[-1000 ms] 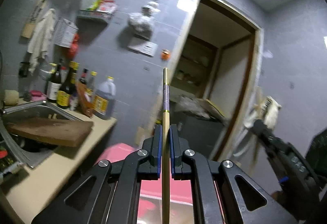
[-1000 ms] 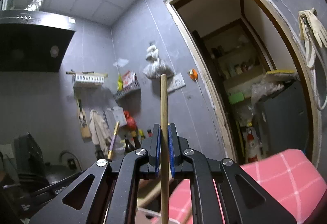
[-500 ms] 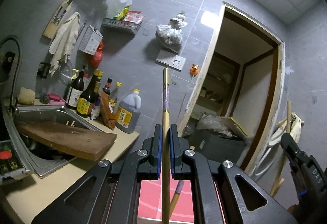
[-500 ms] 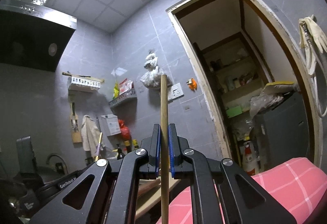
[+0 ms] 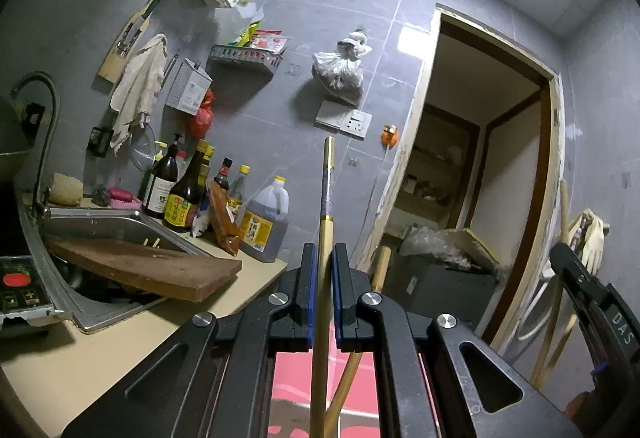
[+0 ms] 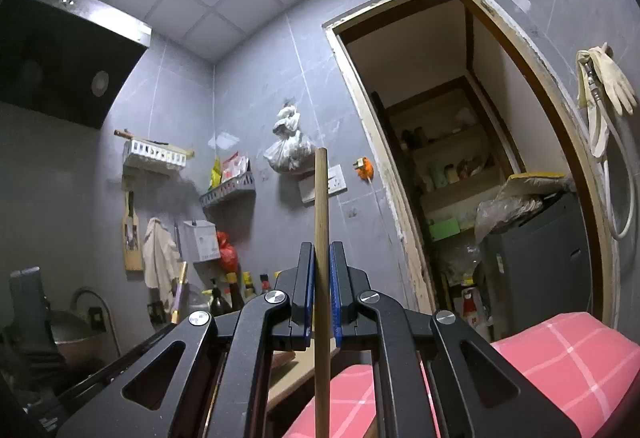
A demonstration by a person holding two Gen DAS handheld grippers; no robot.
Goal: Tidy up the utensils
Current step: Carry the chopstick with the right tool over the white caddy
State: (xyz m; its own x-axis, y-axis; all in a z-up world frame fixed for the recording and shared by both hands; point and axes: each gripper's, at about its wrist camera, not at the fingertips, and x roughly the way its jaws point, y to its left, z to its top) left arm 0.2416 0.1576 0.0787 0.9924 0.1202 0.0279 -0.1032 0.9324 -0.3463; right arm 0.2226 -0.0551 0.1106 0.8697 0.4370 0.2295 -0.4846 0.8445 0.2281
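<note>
The lower end of the gold chopstick [image 5: 326,206] pinched by the left claw [image 5: 323,258] is cut off at the bottom edge. The same goes for the plain wooden chopstick [image 6: 321,206] in the right claw [image 6: 320,258]. Behind the left claw, most of the pink cloth [image 5: 292,370] is hidden. Left of it, the bottle labels [image 5: 178,212] are too small to be read.

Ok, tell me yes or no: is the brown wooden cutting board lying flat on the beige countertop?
No, the brown wooden cutting board rests tilted across the steel sink, with only one end overhanging the beige countertop.
</note>
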